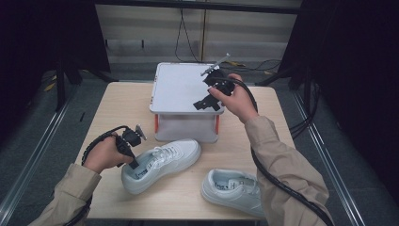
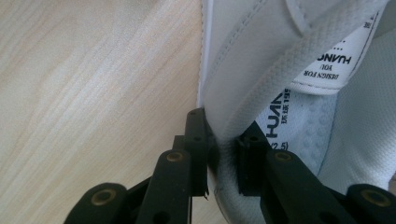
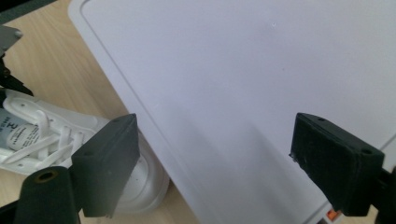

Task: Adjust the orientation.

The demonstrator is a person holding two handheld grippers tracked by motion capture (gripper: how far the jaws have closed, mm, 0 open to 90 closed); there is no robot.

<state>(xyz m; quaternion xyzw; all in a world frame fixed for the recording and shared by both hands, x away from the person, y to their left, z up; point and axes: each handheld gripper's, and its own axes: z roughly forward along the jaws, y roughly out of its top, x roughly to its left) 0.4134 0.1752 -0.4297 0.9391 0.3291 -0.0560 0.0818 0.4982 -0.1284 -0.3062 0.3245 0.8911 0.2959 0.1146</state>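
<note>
A white sneaker [image 1: 162, 160] lies on the wooden table [image 1: 113, 108], its toe pointing right toward the stand. My left gripper [image 1: 134, 164] is shut on the heel collar: in the left gripper view the two black jaws [image 2: 222, 140] pinch the padded wall of the sneaker [image 2: 261, 56], one outside and one inside by the insole label. My right gripper [image 1: 208, 104] hovers over the white platform [image 1: 179, 87], open with nothing between its jaws [image 3: 217, 140]. Below it I see the platform top [image 3: 233, 70] and the sneaker's toe and laces [image 3: 51, 135].
A second white sneaker [image 1: 230, 188] lies at the front right of the table, partly hidden by the right sleeve. The platform stands on a grey base with orange posts [image 1: 156, 123] at the table's back middle. Dark floor and cables surround the table.
</note>
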